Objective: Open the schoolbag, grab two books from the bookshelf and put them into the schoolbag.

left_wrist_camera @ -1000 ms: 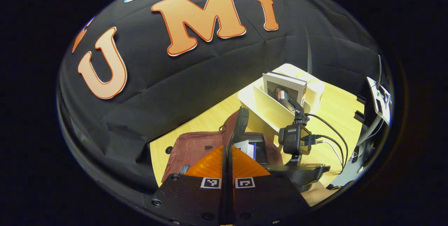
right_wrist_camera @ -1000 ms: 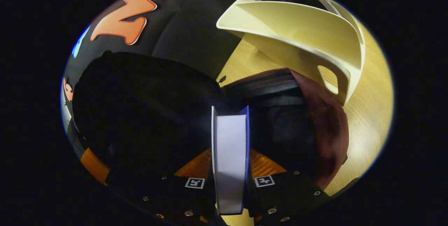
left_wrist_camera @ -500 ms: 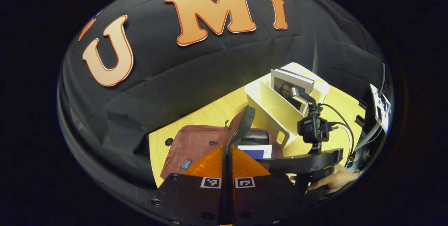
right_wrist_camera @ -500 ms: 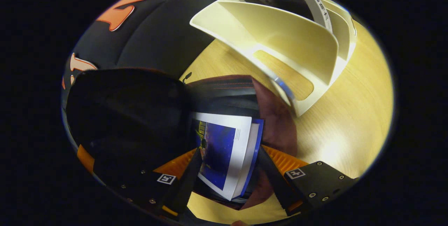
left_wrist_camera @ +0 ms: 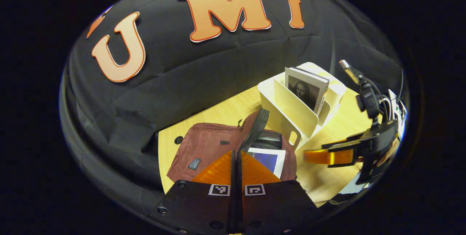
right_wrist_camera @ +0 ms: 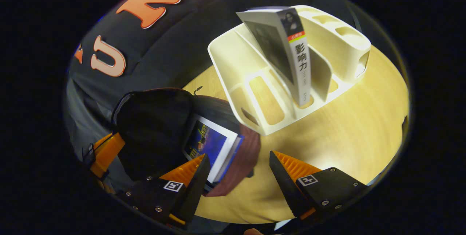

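a second ago the right gripper [right_wrist_camera: 236, 176] held the blue book [right_wrist_camera: 211, 147] upright between its fingers over the bag's mouth; now its jaws stand wide and empty, and it has drawn back from the bag. i judge the first book delivered and one still to fetch.

from the left: the left gripper [left_wrist_camera: 236, 162] has its jaws together, its tips at the raised flap [left_wrist_camera: 255, 129] of the maroon schoolbag [left_wrist_camera: 211, 144]. it seems to pinch the flap's edge to keep the mouth open, though the contact itself is hidden behind the fingers, so i cannot be sure.

just ahead of those tips, in the open mouth, lies the blue book, face up and slanted, one corner out past the rim. in the right gripper view it sits just left of that gripper's left finger, half under the dark flap.

further right, beyond the bag and touching or nearly touching its far side, stands the cream bookshelf [left_wrist_camera: 287, 111]. its nearest slots are bare; a middle slot holds the second book [right_wrist_camera: 291, 49], upright and leaning a little, portrait cover toward the bag.

the right gripper hangs over bare table [right_wrist_camera: 346, 129], the shelf ahead and above its tips.
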{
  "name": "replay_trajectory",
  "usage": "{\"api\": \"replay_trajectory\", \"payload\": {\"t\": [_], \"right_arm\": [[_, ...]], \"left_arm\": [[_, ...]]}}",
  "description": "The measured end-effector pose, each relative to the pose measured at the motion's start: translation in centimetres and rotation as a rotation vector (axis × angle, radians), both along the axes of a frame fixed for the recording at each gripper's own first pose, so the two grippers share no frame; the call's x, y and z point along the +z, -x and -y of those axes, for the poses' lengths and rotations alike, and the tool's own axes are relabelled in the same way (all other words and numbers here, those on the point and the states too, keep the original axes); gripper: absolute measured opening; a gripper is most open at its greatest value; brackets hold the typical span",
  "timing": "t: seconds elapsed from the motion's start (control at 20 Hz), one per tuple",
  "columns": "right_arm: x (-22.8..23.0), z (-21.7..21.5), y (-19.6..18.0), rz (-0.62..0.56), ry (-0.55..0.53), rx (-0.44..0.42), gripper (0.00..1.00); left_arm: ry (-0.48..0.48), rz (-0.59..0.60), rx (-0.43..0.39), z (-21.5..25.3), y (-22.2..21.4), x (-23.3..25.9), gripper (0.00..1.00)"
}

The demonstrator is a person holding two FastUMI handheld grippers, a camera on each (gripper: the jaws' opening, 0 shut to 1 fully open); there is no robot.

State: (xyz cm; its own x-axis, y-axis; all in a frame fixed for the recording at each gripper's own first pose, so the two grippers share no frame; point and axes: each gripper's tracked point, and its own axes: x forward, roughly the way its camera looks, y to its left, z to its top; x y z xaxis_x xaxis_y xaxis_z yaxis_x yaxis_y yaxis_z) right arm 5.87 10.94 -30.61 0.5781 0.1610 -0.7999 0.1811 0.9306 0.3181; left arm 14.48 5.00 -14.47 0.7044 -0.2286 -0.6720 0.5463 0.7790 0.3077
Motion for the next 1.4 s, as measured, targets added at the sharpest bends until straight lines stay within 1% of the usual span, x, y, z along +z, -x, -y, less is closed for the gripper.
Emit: {"api": "replay_trajectory", "payload": {"t": [0.15,0.25,0.35,0.55,0.6,0.75,0.8,0.85,0.9,1.0,1.05,1.15,1.3,1.4], "right_arm": [[3.1,5.4,1.7,-0.010,0.166,0.061,0.98],[5.6,7.9,1.8,-0.023,0.225,0.077,0.98],[8.3,9.9,1.2,-0.023,0.274,0.102,0.98],[12.8,11.6,-2.2,-0.020,0.335,0.146,0.98],[13.8,11.3,-3.5,-0.018,0.336,0.168,0.98],[16.3,11.4,-7.5,-0.010,0.408,0.218,0.98],[16.9,10.9,-8.8,-0.017,0.399,0.231,0.98],[17.1,10.4,-10.0,-0.039,0.389,0.239,0.98],[17.1,10.2,-11.2,-0.057,0.402,0.252,0.98],[16.5,10.8,-14.0,-0.082,0.464,0.272,0.98],[15.9,11.0,-15.3,-0.101,0.490,0.284,0.98],[13.6,10.9,-17.0,-0.159,0.507,0.285,0.99],[9.9,10.7,-18.5,-0.227,0.515,0.302,0.99],[8.2,10.7,-19.0,-0.259,0.512,0.294,0.99]], "left_arm": [[-0.002,-0.002,0.004,0.4,0.1,-0.4,0.01],[-0.003,-0.006,0.008,0.7,0.2,-0.6,0.01],[-0.003,-0.009,0.014,0.8,0.2,-0.8,0.01],[0.002,-0.016,0.027,0.6,0.3,-1.5,0.01],[0.006,-0.017,0.030,0.5,0.1,-1.6,0.01],[0.004,-0.025,0.034,0.0,-0.2,-2.1,0.01],[0.002,-0.024,0.037,-0.2,-0.4,-2.1,0.01],[-0.002,-0.021,0.040,-0.5,-0.6,-2.1,0.01],[-0.003,-0.020,0.041,-0.8,-0.9,-2.1,0.01],[-0.001,-0.022,0.050,-1.2,-1.1,-2.1,0.01],[0.005,-0.025,0.062,-1.5,-1.1,-2.1,0.01],[0.035,-0.041,0.085,-1.6,-1.2,-2.2,0.01],[0.028,-0.041,0.096,-1.9,-1.3,-2.2,0.01],[0.017,-0.044,0.102,-2.3,-1.4,-2.3,0.01]]}}
